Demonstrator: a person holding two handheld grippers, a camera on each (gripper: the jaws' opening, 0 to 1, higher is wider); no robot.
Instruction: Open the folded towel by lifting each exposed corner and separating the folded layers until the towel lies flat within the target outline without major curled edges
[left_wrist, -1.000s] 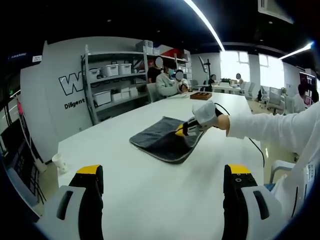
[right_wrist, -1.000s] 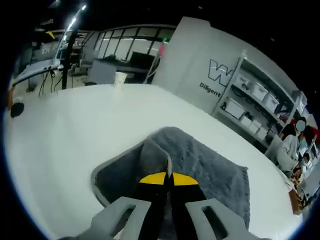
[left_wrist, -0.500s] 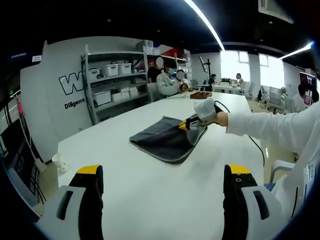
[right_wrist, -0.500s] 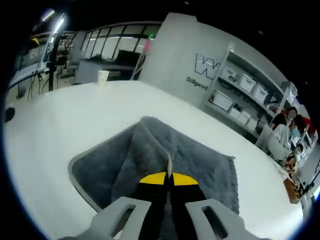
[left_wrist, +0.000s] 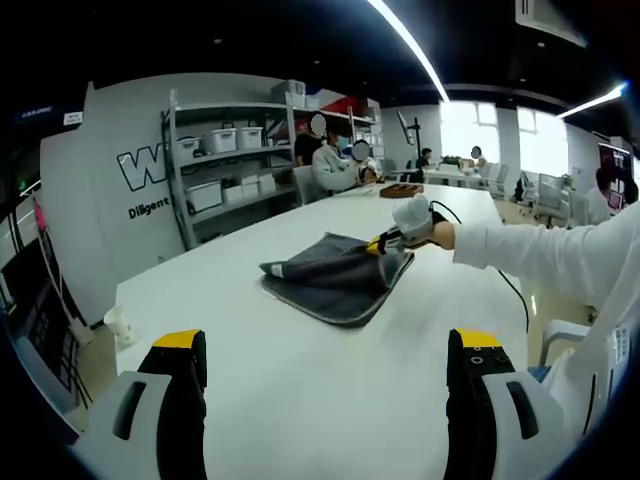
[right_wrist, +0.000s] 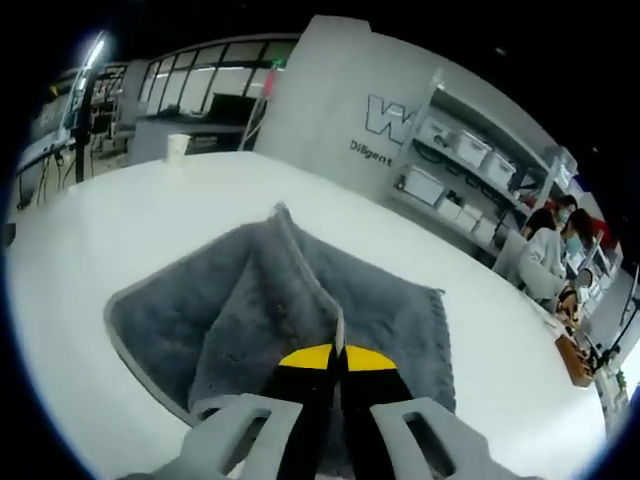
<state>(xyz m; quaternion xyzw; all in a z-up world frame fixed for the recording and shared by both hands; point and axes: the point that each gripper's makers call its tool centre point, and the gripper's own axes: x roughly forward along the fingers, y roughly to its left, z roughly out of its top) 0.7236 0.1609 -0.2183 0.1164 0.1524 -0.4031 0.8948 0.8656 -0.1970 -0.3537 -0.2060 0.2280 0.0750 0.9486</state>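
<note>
Our right gripper (right_wrist: 337, 352) pinches an upper layer of the grey towel (right_wrist: 270, 300), raised mid-table (left_wrist: 300, 380); our left gripper (left_wrist: 325, 370), jaws wide, hangs well short near the table's edge.

The towel (right_wrist: 300, 300) corner is vanishing between the closed tips of the right gripper (right_wrist: 337, 352), so the pinched edge is staying hidden in the right gripper view. In the left gripper view, the right gripper (left_wrist: 385, 241) is appearing too small to read its grip. The raised fold is covering the towel's lower layers. The tabletop (left_wrist: 330, 380) is running past the picture's near edge.
</note>
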